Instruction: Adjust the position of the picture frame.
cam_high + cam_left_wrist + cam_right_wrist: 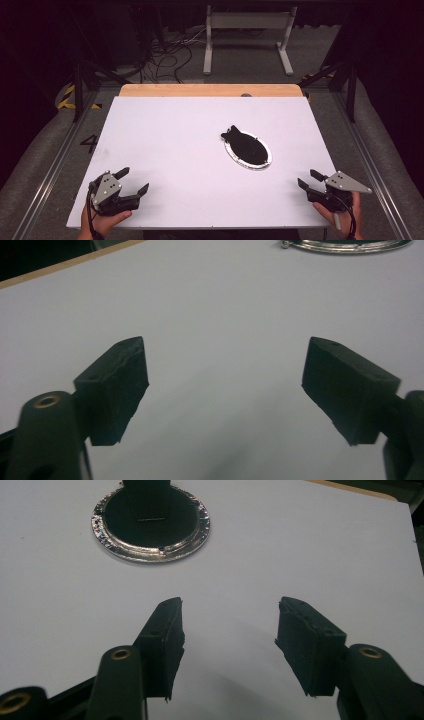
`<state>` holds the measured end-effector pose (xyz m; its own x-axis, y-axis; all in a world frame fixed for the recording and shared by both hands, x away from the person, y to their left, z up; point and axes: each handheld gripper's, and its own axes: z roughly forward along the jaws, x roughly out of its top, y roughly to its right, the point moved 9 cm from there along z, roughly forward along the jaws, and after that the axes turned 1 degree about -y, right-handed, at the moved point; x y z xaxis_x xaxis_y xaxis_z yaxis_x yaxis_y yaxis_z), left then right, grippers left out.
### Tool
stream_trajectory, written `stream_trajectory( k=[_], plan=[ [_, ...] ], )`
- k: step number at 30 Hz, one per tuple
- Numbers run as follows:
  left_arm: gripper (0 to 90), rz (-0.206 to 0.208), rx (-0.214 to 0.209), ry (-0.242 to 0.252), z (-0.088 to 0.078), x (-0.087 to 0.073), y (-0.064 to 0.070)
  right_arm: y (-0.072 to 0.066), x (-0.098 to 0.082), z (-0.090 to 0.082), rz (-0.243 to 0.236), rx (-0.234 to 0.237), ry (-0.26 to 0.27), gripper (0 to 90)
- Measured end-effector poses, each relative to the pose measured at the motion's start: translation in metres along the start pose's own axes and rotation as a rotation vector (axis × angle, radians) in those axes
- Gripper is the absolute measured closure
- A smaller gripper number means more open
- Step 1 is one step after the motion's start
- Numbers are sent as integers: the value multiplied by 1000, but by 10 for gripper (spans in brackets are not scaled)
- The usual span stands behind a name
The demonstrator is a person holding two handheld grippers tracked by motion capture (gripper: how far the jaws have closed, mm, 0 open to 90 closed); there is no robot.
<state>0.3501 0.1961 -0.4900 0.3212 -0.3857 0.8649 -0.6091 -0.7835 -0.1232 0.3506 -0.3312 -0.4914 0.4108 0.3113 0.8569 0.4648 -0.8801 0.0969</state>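
With both my left gripper and right gripper jaws spread empty, the shiny silver-rimmed dish bearing a black object ahead could skid on the white surface if nudged off-centre.

A white table with a bare wooden strip along its far edge stands on grey carpeted floor. Beyond it sits a pale metal frame stand, beside a tangle of dark cables. Metal rails flank the table, with yellow-black tape nearby. The room behind lies in darkness; light falls on the tabletop alone.
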Motion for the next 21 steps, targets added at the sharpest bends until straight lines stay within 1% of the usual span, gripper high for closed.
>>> stream_trajectory(
  k=[1,2,4,7,9,11,12,13,14,15,16,17,18,19,20,21],
  plan=[
    [250,20,-6,-11,0,-2,1,0,0,0,-1,4,0,459],
    [257,28,-12,-16,0,-4,2,0,1,0,-3,8,1,461],
    [291,16,-40,-8,0,-4,4,0,2,0,-4,9,5,464],
    [281,37,-43,-19,-1,-6,9,0,5,2,-1,15,10,451],
    [303,41,-51,-18,-2,-6,11,-2,7,5,-4,20,8,448],
    [387,65,-57,-24,-2,-7,15,-3,8,8,-9,24,5,455],
    [459,90,-59,-46,-1,-9,17,-4,9,9,-12,28,6,473],
    [532,99,-61,-53,0,-9,18,-4,10,11,-4,30,8,502],
    [586,108,-68,-68,1,-9,21,-4,10,11,2,35,4,525],
    [680,106,-72,-69,2,-9,22,-5,10,12,0,39,-3,614],
    [722,114,-84,-75,3,-9,24,-5,10,13,-5,43,-8,646],
    [771,136,-92,-76,3,-8,27,-5,10,14,-5,48,-12,684],
    [844,150,-104,-69,4,-5,28,-5,11,16,-12,53,-23,761],
    [892,163,-122,-57,3,-2,29,-4,12,17,-19,49,-26,821],
    [900,166,-126,-50,3,1,28,-3,13,19,-15,51,-32,882],
    [900,162,-130,-46,4,4,27,-2,14,21,-8,59,-38,899]
  ],
)
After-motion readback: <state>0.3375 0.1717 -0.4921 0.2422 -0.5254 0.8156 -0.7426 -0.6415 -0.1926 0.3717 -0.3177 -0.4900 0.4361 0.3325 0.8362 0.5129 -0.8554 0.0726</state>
